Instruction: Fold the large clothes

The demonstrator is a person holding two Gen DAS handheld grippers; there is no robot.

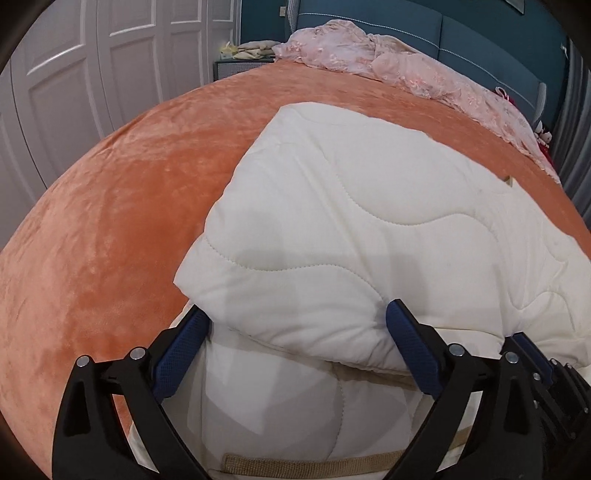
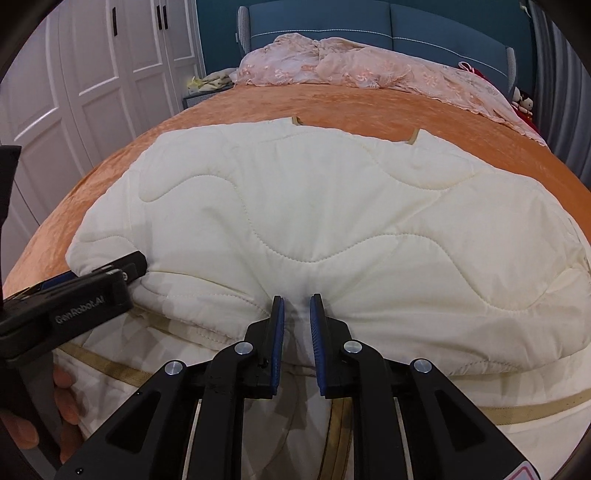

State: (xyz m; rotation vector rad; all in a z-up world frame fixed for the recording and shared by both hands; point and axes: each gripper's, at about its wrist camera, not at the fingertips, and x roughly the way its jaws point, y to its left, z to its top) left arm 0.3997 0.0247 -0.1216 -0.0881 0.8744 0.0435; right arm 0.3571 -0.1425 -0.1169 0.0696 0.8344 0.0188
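Observation:
A cream quilted comforter [image 1: 369,229] with tan binding lies folded on the orange bed cover; it also shows in the right wrist view [image 2: 314,206]. My left gripper [image 1: 299,314] is open wide, its blue pads either side of the folded near corner. In the right wrist view the left gripper [image 2: 122,273] is at the quilt's near left corner. My right gripper [image 2: 296,299] is shut on a pinch of the quilt's near folded edge. A lower quilt layer with a tan strip [image 2: 110,365] hangs below.
The orange velvet bed cover [image 1: 110,221] spreads left and beyond the quilt. A pink lace garment pile [image 2: 332,62] lies at the head of the bed by the blue headboard [image 2: 424,26]. White wardrobe doors [image 1: 92,55] stand at the left.

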